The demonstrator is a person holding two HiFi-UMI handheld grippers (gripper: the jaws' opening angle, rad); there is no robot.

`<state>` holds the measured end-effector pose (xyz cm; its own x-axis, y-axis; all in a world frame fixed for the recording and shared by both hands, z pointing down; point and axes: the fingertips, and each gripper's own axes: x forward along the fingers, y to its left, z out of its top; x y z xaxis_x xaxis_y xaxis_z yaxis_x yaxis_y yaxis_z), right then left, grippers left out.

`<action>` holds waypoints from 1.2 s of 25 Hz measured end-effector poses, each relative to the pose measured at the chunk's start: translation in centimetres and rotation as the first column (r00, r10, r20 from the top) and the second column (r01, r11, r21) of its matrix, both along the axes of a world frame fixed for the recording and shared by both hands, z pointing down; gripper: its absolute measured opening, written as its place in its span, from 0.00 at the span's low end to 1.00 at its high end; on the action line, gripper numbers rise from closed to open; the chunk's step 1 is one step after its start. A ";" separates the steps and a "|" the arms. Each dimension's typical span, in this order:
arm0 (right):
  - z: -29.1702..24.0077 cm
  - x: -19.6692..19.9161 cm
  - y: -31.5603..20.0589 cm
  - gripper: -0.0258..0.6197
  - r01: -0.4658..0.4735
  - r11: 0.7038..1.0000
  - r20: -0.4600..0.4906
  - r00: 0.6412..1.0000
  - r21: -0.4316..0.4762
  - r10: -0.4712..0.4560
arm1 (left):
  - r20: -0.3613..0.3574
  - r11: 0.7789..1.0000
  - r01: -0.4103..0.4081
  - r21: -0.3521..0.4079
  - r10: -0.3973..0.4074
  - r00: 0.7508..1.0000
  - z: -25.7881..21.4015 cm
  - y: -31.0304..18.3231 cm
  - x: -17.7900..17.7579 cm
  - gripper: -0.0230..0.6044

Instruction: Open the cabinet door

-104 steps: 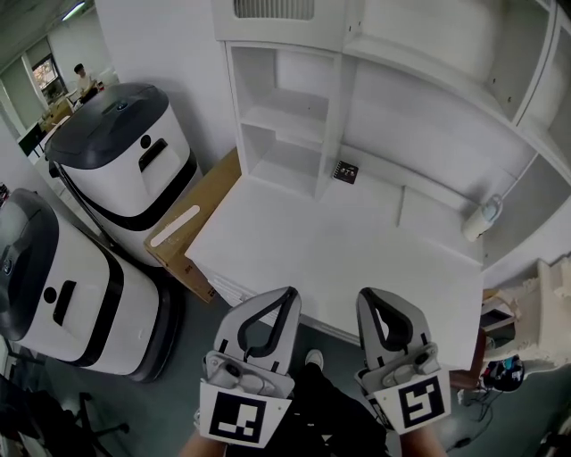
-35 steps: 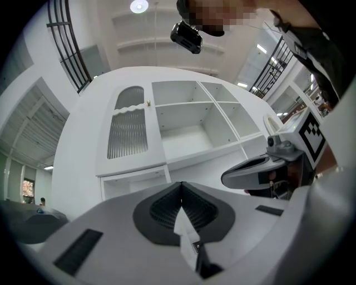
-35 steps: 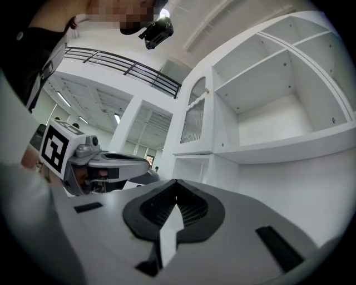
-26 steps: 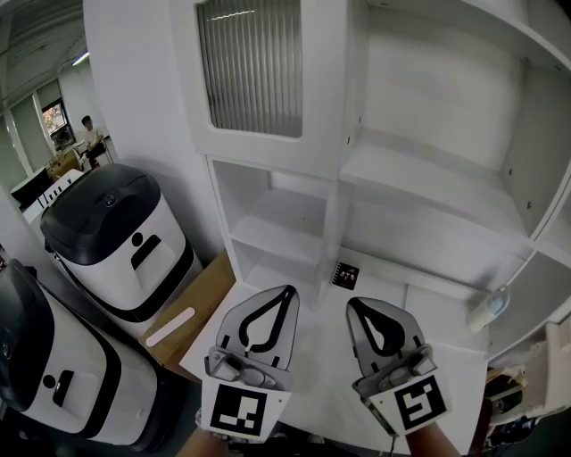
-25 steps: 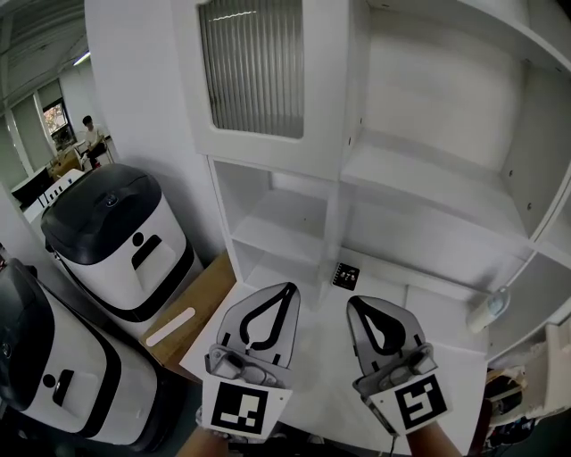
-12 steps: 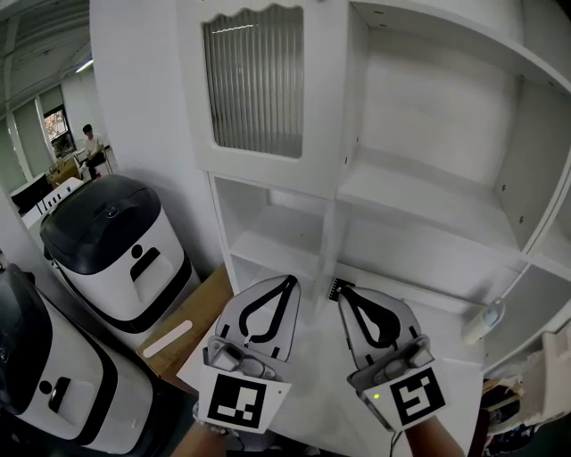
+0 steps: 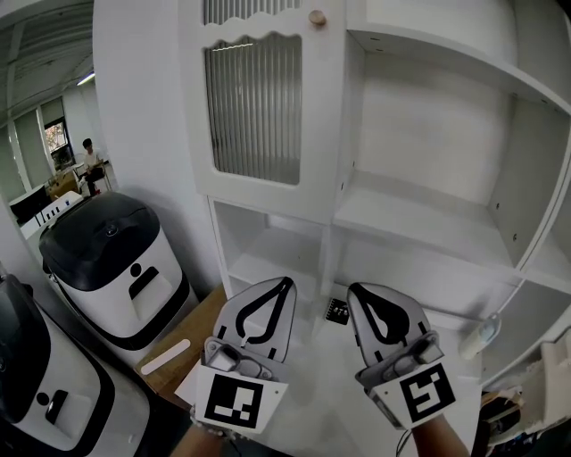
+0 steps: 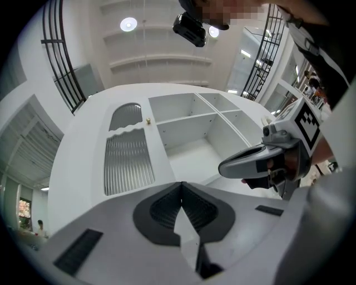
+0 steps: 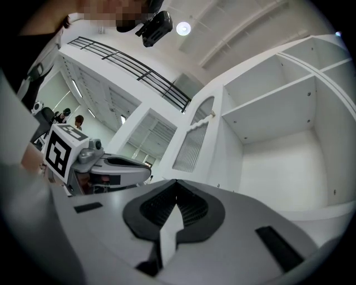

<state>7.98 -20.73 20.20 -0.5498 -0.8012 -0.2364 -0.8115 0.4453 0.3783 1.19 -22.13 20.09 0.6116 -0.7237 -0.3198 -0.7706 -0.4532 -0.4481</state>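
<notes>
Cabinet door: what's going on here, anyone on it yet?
Not yet. A person holds the left gripper and the right gripper side by side in front of a white shelf unit. Both have their jaws shut on nothing. The cabinet door, with its ribbed panel, looks closed. Its knob sits near the door's upper right, well above both grippers, and neither gripper touches the door.

We see a matt white painted cabinet door (image 7: 323, 134) with a ribbed translucent glass pane (image 7: 254, 112), a pale wooden knob (image 7: 316, 17), and a glossy black-and-white plastic machine (image 7: 116, 268).
</notes>
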 end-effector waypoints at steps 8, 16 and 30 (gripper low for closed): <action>-2.3 -0.5 -0.5 0.04 0.018 0.998 -0.019 1.000 0.052 -0.017 | -0.005 0.999 -0.016 0.028 0.016 1.000 -2.2 -1.1 0.5 0.03; -4.3 -0.2 -1.2 0.04 0.016 0.997 -0.005 1.000 0.081 -0.016 | -0.015 0.997 -0.025 0.075 0.026 1.000 -4.3 -2.1 0.7 0.03; -6.6 0.2 -1.9 0.04 0.006 0.994 -0.025 1.000 0.105 -0.004 | -0.067 0.995 -0.033 0.099 0.040 0.997 -8.9 -4.4 0.5 0.03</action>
